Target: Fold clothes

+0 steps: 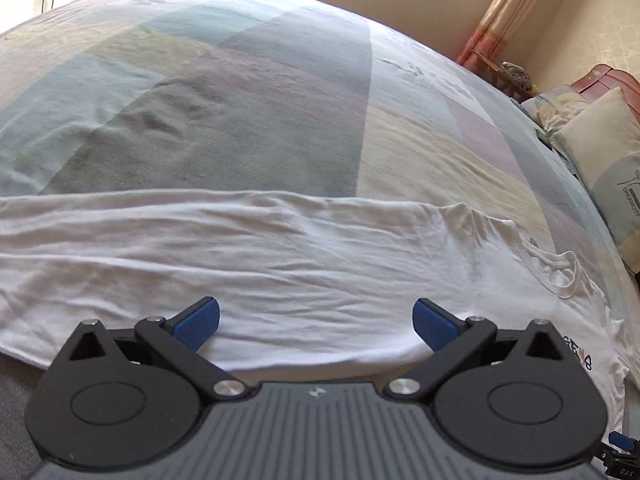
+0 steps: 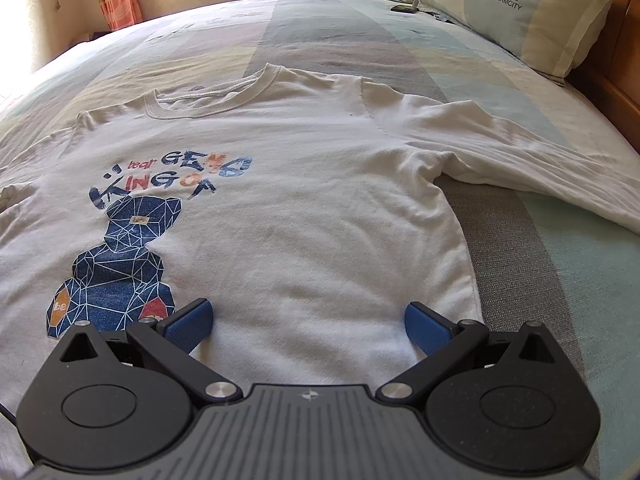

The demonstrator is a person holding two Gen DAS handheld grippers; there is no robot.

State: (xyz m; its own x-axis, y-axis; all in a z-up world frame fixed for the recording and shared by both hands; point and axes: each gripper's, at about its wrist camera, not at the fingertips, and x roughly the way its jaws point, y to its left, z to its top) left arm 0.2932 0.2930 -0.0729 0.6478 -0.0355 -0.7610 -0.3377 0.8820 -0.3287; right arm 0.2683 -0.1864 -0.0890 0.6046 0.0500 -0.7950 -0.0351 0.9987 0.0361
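Both grippers are hanging wide open, holding nothing: left gripper point(image 1: 316, 326) facing across the shirt point(image 1: 280, 264), right gripper point(image 2: 308, 326) looking along it toward the collar point(image 2: 216, 100).

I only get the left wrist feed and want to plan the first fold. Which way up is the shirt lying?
Observer: Print side up. The white T-shirt shows a blue bear graphic in the right wrist view.
Operator: Where is the sleeve on the far side from me?
Observer: The long sleeve is spread out sideways toward the pillow.
Operator: Is the right gripper holding anything?
Observer: No. The right gripper is open above the shirt's lower body, with nothing between its fingers.
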